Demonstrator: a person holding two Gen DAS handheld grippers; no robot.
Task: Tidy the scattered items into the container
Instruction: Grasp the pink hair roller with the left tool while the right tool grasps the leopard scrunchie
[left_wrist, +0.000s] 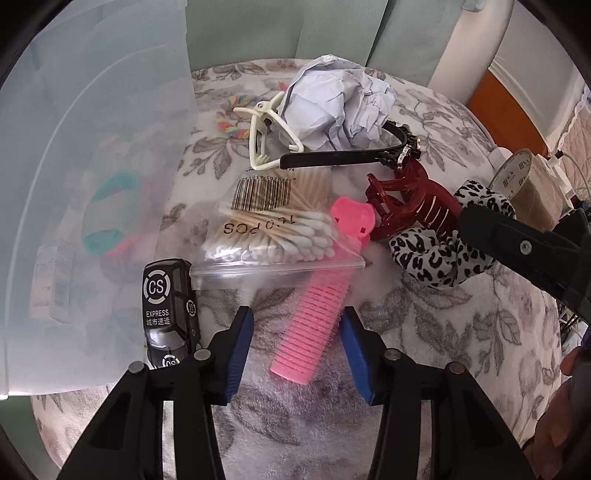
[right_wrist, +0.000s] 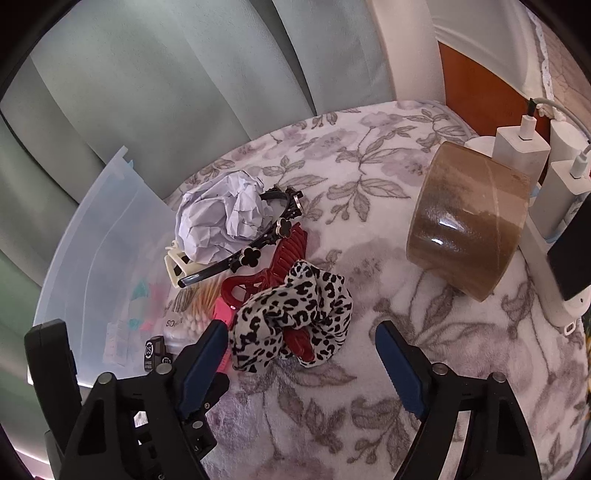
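Floral blanket's hosting the mess, and my left gripper (left_wrist: 297, 347) is straddling the pink comb (left_wrist: 314, 317), jaws spread either side without pinching, its long axis running toward 1 o'clock, while my right gripper (right_wrist: 303, 354) is hanging wide open over the leopard scrunchie (right_wrist: 295, 314), container (left_wrist: 92, 166) sitting at 9 o'clock.

We see items inside the translucent container (left_wrist: 92, 166) only as blurred colour patches; the crumpled paper (left_wrist: 332, 99) hides part of the black headband (left_wrist: 332, 159).
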